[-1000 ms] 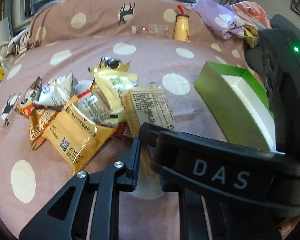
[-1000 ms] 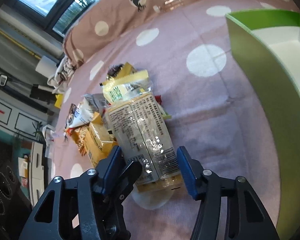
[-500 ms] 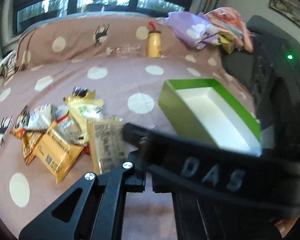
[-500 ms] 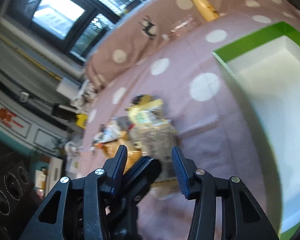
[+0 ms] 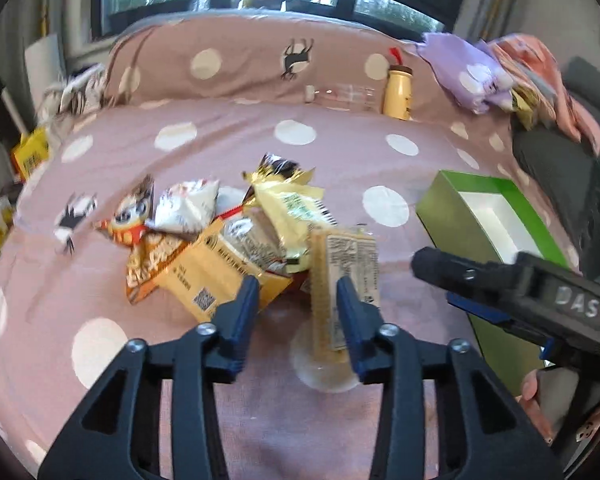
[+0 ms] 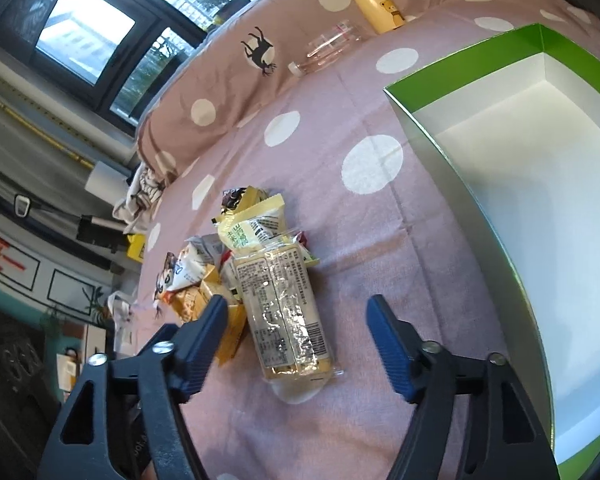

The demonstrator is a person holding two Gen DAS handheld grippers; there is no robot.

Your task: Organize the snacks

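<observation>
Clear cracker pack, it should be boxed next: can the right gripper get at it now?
Probably yes. The cracker pack lies on top at the pile's near edge, between the opening, empty right gripper fingers, nothing covering it.

Green box [image 6: 480, 208] cut off at right edge; motion-blurred snack pile [image 5: 220, 240], lower packets buried, print illegible.

At my twelve o'clock a yellow bottle [image 5: 397, 94] stands against the polka-dot pillow [image 5: 236, 64], a clear bottle [image 5: 342, 96] lying just left; lilac bedding [image 5: 466, 76] is heaped at two.
</observation>
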